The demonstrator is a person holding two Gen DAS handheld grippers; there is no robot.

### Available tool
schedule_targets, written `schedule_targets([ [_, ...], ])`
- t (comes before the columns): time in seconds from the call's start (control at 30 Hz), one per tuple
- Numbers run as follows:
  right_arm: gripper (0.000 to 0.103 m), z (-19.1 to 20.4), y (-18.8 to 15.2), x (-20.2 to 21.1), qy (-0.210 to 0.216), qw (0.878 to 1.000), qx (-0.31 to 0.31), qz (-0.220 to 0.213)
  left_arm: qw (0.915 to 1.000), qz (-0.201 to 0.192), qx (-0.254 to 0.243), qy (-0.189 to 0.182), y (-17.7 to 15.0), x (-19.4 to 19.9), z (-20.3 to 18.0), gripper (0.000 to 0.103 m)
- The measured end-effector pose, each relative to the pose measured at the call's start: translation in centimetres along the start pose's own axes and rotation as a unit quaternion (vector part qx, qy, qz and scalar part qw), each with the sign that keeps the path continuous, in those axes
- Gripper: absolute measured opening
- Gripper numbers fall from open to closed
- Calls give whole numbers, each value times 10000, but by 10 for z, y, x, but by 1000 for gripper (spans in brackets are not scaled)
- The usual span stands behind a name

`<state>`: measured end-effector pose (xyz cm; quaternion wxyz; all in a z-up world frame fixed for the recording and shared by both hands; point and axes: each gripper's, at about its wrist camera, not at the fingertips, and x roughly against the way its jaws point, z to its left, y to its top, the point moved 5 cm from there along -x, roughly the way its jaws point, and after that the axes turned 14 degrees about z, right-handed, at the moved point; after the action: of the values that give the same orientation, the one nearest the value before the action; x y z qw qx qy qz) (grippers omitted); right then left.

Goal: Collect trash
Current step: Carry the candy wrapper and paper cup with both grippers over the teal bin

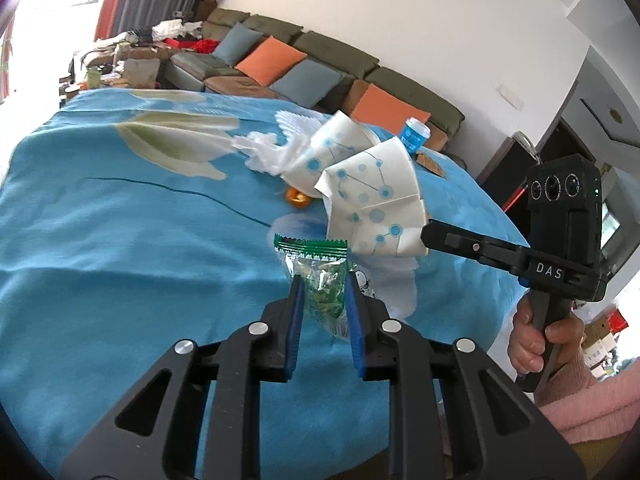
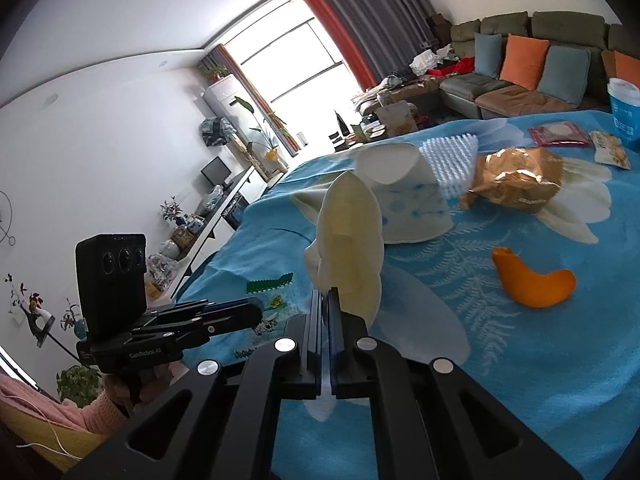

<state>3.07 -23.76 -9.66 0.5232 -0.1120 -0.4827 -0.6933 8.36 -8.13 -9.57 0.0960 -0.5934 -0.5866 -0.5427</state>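
Daylight interior, bright and even; the window is blown out to white, with matching glare at the left wrist view's upper-left edge. Shadows soft and faint. Strong fisheye bending, dark corner vignette; near claw bodies slightly soft, mid-scene sharp.

Blue cloth probably clear left of cups.

Blue floral tablecloth, cushioned sofa, curtains, possibly an air conditioner

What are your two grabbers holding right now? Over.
Left gripper shut on green snack wrapper. Right gripper shut on flattened paper cup. Orange peel on blue cloth. Nothing blocking.
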Motion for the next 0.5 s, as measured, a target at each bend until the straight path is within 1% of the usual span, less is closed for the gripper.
schedule_targets([
  [0.23, 2, 15, 10, -9, 156, 9998, 144, 18, 9991, -287, 241, 190, -10, 31, 21, 21],
  [0.5, 2, 39, 23, -28, 397, 9984, 381, 95, 9955, -626, 531, 484, -20, 72, 48, 20],
])
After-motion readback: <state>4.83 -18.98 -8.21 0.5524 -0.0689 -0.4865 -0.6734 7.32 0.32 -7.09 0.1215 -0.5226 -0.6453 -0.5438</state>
